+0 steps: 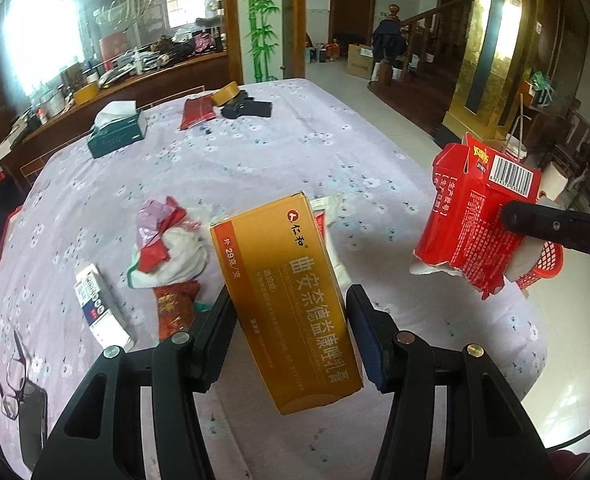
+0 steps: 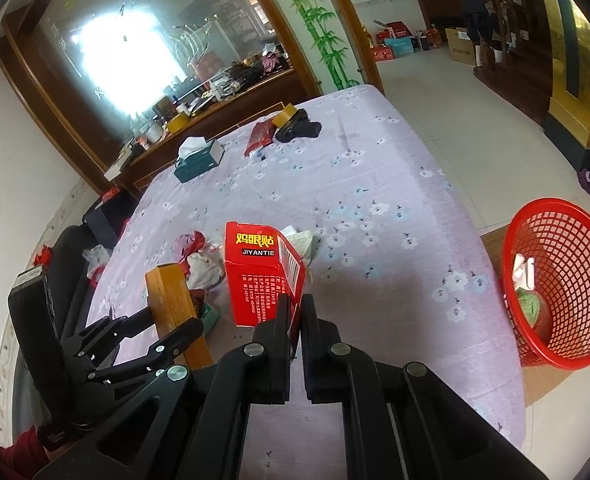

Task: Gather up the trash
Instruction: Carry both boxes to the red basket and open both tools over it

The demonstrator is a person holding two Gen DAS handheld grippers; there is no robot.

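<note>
Left gripper (image 1: 289,316) is clamped on an orange box (image 1: 285,304), one finger on each long side; the box is lifted off the table and tilted, its far end leaning left. Right gripper (image 2: 295,312) is pinched shut on the torn flap of a red box (image 2: 259,272), which is held upright above the table. From the left wrist view, the red box (image 1: 475,216) hangs over the table's right edge, in front of the red basket (image 1: 543,264).

On the floral tablecloth (image 1: 255,160), just beyond the left gripper:
- a heap of white tissue with red and pink wrappers (image 1: 167,248);
- a red packet (image 1: 173,308) touching the heap's near side;
- a white carton (image 1: 103,308) to the left, lying flat;
- glasses (image 1: 15,380) near the left edge, resting on a dark object.

A crumpled white wrapper (image 2: 301,242) lies just behind the red box.

The basket (image 2: 567,280) stands on the floor beside the table's right edge. It contains white and green scraps.

At the far end of the table:
- a green tissue box (image 1: 115,132);
- a dark red pouch (image 1: 197,110);
- a tape roll (image 1: 225,94) touching a black object (image 1: 249,109).

Beyond the table stands a wooden sideboard (image 2: 223,112) loaded with clutter.
</note>
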